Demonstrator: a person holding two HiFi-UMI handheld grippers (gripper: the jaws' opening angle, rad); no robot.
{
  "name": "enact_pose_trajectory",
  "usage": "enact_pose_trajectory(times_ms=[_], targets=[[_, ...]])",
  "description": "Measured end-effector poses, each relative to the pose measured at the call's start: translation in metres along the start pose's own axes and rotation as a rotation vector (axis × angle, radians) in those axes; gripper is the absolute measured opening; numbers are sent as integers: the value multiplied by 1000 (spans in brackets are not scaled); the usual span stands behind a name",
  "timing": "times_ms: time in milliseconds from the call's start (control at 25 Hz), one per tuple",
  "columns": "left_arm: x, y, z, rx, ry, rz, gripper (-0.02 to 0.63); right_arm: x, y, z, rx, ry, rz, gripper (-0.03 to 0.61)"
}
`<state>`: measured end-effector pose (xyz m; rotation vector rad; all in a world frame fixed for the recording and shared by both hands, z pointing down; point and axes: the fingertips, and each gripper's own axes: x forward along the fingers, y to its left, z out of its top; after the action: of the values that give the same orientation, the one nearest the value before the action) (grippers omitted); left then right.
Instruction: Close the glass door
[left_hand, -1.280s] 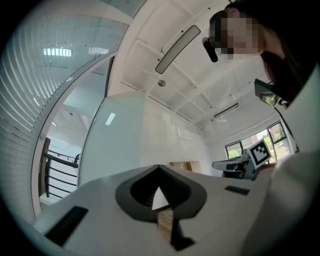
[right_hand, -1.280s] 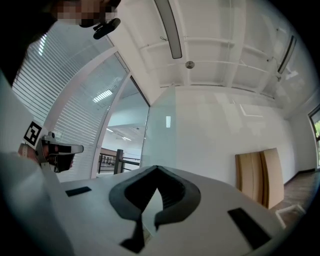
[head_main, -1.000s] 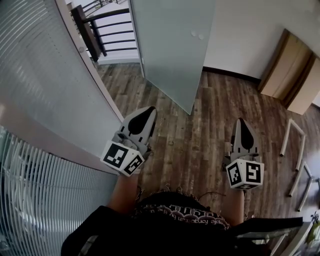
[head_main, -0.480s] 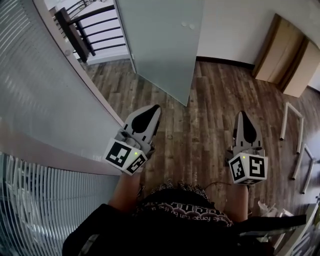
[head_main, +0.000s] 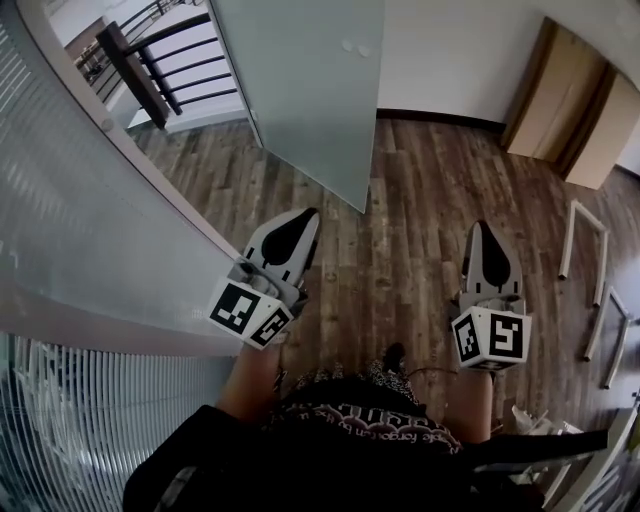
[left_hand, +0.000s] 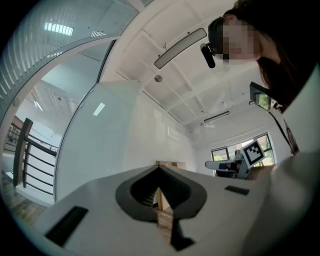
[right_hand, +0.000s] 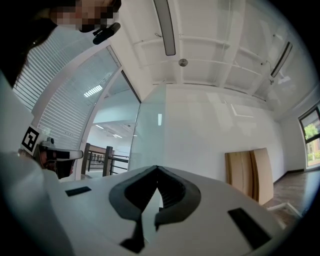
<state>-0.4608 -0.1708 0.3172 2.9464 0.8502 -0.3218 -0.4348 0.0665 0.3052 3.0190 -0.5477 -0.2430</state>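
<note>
The frosted glass door (head_main: 310, 90) stands swung open into the room, its lower corner over the wood floor ahead of me. It also fills the middle of the left gripper view (left_hand: 115, 145) and the right gripper view (right_hand: 150, 145). My left gripper (head_main: 305, 215) points toward the door's free edge, a short way off and not touching it. Its jaws (left_hand: 159, 167) meet at the tips with nothing between them. My right gripper (head_main: 483, 228) hangs further right over bare floor, shut and holding nothing (right_hand: 157, 169).
A frosted glass wall with blinds (head_main: 90, 200) runs along my left. A black railing (head_main: 150, 60) shows beyond the doorway. Wooden boards (head_main: 565, 110) lean on the far wall, and white frame pieces (head_main: 590, 280) lie on the floor at right.
The door and railing have slid left in the head view as I moved across the floor with both grippers. A shoe tip now shows below me. Both jaws stay shut.
</note>
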Motion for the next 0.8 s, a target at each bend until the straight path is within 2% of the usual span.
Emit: enact_pose_trajectory(times_ms=[400,600,800], targets=[[135,-60,-24,22,8,6,2,32,-127,-18,-37,4,40,3],[202,-97,-43,30,16,-61,2,24,-202,-38,-23,26,-40,3],[262,-117,-66,-5,41,-115,2,33,-256,-56,-9,57,-93,3]])
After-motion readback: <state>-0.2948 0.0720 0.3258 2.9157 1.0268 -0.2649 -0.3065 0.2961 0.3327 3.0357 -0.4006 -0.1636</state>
